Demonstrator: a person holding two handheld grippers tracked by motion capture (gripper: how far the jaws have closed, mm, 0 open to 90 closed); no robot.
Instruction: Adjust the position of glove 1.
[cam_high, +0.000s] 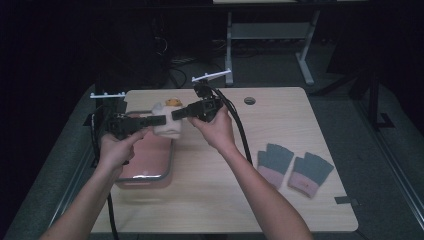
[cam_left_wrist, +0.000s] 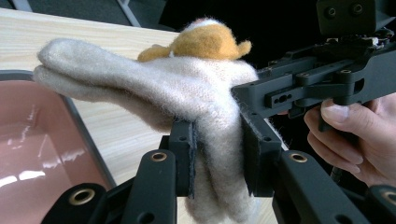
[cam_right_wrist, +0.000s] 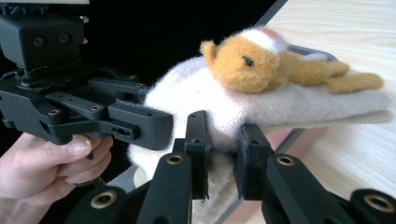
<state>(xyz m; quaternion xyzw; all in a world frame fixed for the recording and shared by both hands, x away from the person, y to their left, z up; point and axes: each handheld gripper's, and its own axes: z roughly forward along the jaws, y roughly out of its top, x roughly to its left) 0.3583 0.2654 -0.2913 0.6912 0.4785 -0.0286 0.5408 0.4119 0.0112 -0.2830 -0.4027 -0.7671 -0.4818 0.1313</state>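
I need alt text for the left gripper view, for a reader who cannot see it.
Two black jaws of the left gripper pinch a fluffy cream knitted mitten with an orange plush animal on it, lifted above a pink tray on a light wooden table. The right gripper grips it from the right.

Left gripper (cam_high: 159, 120) and right gripper (cam_high: 176, 114) matte black, brass-ringed screws at jaw bases, black cables trailing behind, bare forearms.

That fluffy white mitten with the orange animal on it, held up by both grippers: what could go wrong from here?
1. Both the left gripper and the right gripper pinch the mitten at one end; pulled apart, the knit may stretch.
2. If one grip slips, the loose end could sag onto the pink tray.
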